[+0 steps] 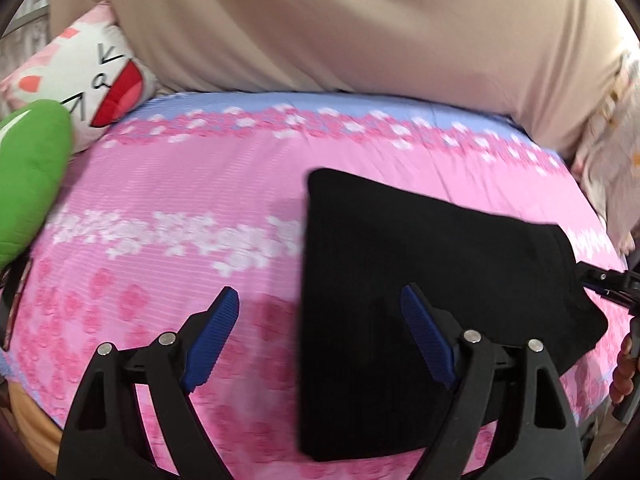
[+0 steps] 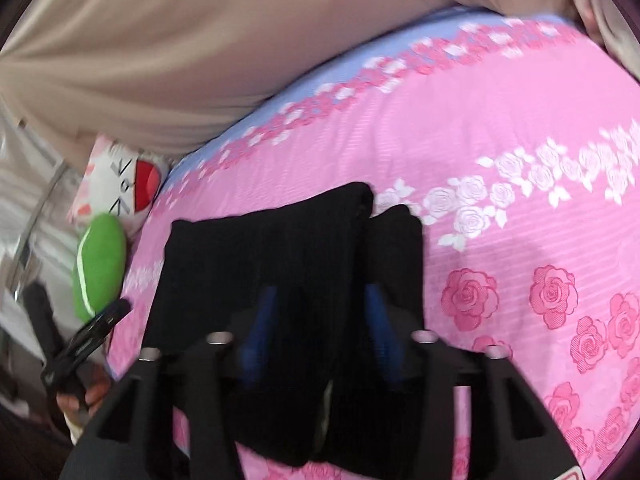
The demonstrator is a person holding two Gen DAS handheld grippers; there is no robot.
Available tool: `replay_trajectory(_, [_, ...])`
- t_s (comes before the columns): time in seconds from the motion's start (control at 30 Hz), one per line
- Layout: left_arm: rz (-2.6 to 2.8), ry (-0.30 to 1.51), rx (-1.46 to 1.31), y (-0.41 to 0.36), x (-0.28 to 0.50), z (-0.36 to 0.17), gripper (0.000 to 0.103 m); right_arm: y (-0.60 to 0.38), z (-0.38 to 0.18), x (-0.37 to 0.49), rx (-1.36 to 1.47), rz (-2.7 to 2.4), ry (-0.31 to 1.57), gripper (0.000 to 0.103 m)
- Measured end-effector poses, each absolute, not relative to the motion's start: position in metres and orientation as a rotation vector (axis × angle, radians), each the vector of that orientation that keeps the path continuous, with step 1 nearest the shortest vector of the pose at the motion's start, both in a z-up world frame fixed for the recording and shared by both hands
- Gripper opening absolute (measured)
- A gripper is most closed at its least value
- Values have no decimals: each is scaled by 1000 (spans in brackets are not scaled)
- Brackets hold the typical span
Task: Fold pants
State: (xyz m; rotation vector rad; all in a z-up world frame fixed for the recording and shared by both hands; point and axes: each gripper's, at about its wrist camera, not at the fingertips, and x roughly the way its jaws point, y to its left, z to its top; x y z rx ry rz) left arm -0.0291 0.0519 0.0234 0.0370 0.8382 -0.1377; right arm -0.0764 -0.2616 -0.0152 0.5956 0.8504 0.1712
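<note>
Two grippers, both spread wide and gripping nothing. Lay folded already, the black pants (image 1: 420, 280), a compact dark block on the pink rose bedsheet (image 1: 180, 184), near the bed's front edge. Hovered over the sheet beside that block, the left gripper (image 1: 320, 320), one blue pad (image 1: 216, 332) above bare pink cloth and the other above the black fabric; whether touching it, impossible to tell through the blur. Hung above the pants' near end, the right gripper (image 2: 320, 328), blue pads astride a ridge of dark cloth without pinching it. Judged a late stage: most folds made, two stacked layers showing in the right wrist view, their far edges uneven. Called for next, probably, either a last fold across or a squaring of those edges, with a firm pinch through all layers. Off to one side, well apart, a green plush (image 1: 28, 176) and a cat-face pillow (image 1: 100, 76).
</note>
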Motion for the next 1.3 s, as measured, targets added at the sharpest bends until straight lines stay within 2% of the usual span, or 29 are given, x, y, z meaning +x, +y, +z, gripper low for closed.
replay_trajectory(0.2, [-144, 858, 87, 29, -30, 10, 81, -241, -23, -87, 542, 184, 876, 54])
replay_trajectory(0.23, [-144, 859, 94, 27, -29, 8, 81, -240, -24, -88, 534, 182, 869, 52])
replay_trajectory(0.27, [-145, 862, 100, 24, -29, 7, 81, -237, -26, -86, 528, 185, 869, 30])
replay_trajectory(0.33, [-149, 868, 107, 17, -29, 7, 81, -236, -25, -79, 541, 203, 872, 17])
replay_trajectory(0.37, [-151, 867, 108, 15, -30, 8, 81, -236, -18, -79, 540, 212, 858, 15])
replay_trajectory(0.5, [-159, 850, 129, 2, -37, 11, 91, -244, 19, -99, 466, 199, 776, 12])
replay_trajectory(0.57, [-144, 856, 165, -6, -36, 5, 91, -251, 8, -99, 429, 121, 815, 13])
replay_trajectory(0.6, [-139, 864, 178, -8, -35, 1, 91, -253, -13, -92, 399, 75, 891, 13])
replay_trajectory(0.67, [-128, 891, 178, -11, -31, -7, 91, -264, -26, -93, 500, 83, 879, 14])
replay_trajectory(0.73, [-116, 893, 182, -11, -30, -7, 92, -267, -5, -102, 533, 67, 805, 20])
replay_trajectory(0.77, [-116, 893, 183, -11, -30, -7, 92, -260, 19, -107, 471, 47, 720, 20])
replay_trajectory(0.87, [-110, 898, 182, -10, -29, -8, 94, -238, 46, -98, 418, 144, 680, 20])
replay_trajectory(1.0, [-106, 904, 172, -9, -28, -10, 95, -223, 10, -40, 377, 173, 805, 18])
replay_trajectory(1.03, [-106, 903, 174, -10, -28, -10, 95, -226, -5, -27, 352, 103, 853, 7])
replay_trajectory(1.07, [-110, 904, 175, -10, -28, -11, 95, -237, -23, -16, 377, 61, 887, 1])
replay_trajectory(1.1, [-107, 904, 179, -11, -28, -12, 95, -245, -27, -17, 438, 63, 881, 0])
replay_trajectory(1.13, [-106, 901, 183, -12, -28, -12, 95, -251, -23, -21, 508, 61, 883, 0])
replay_trajectory(1.17, [-105, 899, 185, -12, -28, -12, 95, -250, -17, -24, 514, 68, 867, 12])
replay_trajectory(1.23, [-111, 904, 171, -9, -28, -11, 95, -233, 12, -38, 451, 108, 777, 12])
replay_trajectory(1.3, [-118, 906, 148, -4, -30, -8, 95, -212, 27, -38, 384, 174, 770, 13])
